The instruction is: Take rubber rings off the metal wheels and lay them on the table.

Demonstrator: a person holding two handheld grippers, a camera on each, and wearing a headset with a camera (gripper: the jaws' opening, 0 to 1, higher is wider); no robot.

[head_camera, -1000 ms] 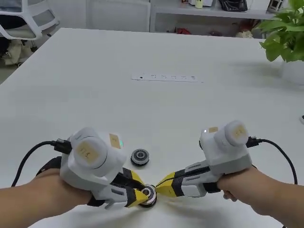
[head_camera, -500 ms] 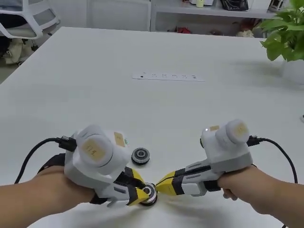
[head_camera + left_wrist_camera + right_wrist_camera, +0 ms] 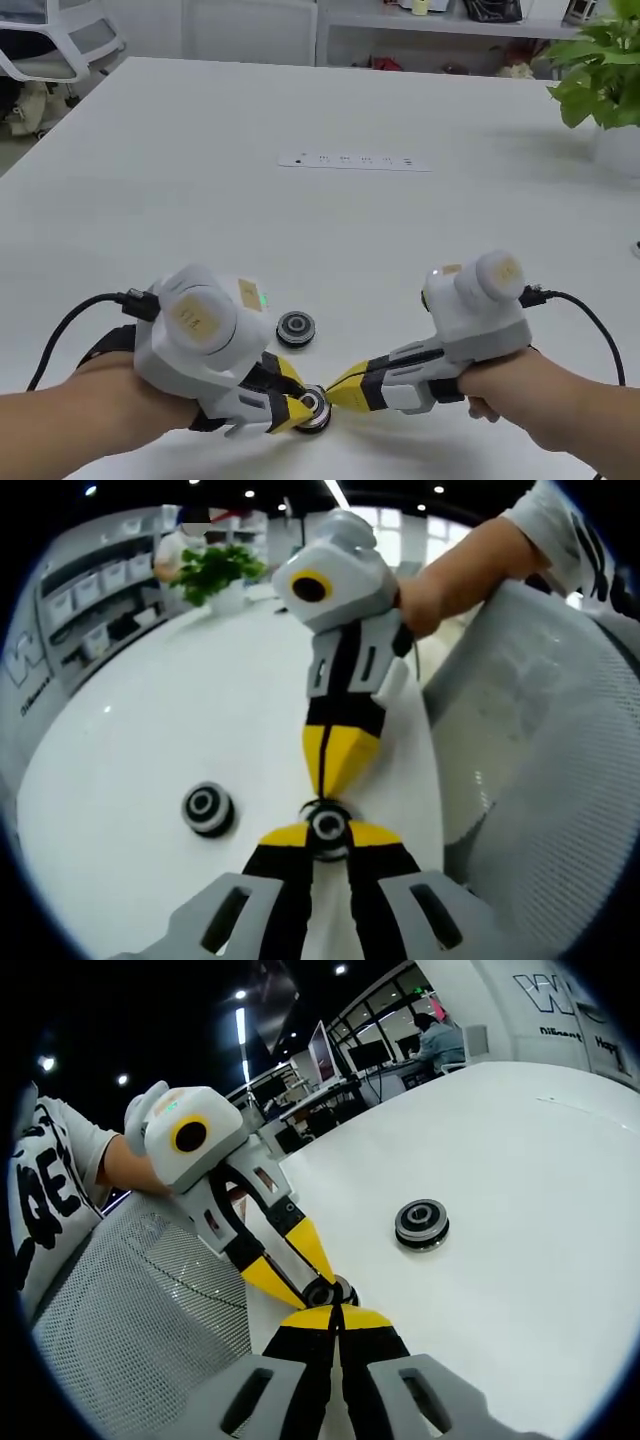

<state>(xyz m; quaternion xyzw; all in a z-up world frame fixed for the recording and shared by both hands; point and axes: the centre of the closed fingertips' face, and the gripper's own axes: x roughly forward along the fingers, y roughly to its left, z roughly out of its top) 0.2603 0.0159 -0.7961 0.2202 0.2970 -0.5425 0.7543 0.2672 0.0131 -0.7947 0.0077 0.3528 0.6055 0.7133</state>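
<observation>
The left hand-held gripper point(image 3: 328, 832) is closed on a small round metal wheel point(image 3: 328, 825). Its two yellow-tipped jaws clamp the wheel from opposite sides. A black rubber ring point(image 3: 328, 807) runs around the rim of this wheel. In the head view the clamped wheel is at the near edge of the white desk point(image 3: 330, 240), low against the surface. Whether it touches the desk cannot be determined.

The right hand-held gripper point(image 3: 337, 1318) meets the left one tip to tip. Its jaws are pressed together with no visible gap. The closed tip touches the rim of the clamped wheel on the side facing away from the left hand-held gripper. Whether any part of the black rubber ring is pinched between these jaws cannot be determined.

A second metal wheel point(image 3: 295, 328), also fitted with a dark ring, lies flat on the desk. It is near the two gripper tips, on their far side, and touches neither.

Farther back, a white power strip point(image 3: 355, 162) lies across the middle of the desk. A green potted plant point(image 3: 598, 75) stands at the far right edge. A white office chair point(image 3: 60, 40) stands beyond the far left corner. A black cable point(image 3: 60, 330) leaves the rear of the left hand-held gripper.
</observation>
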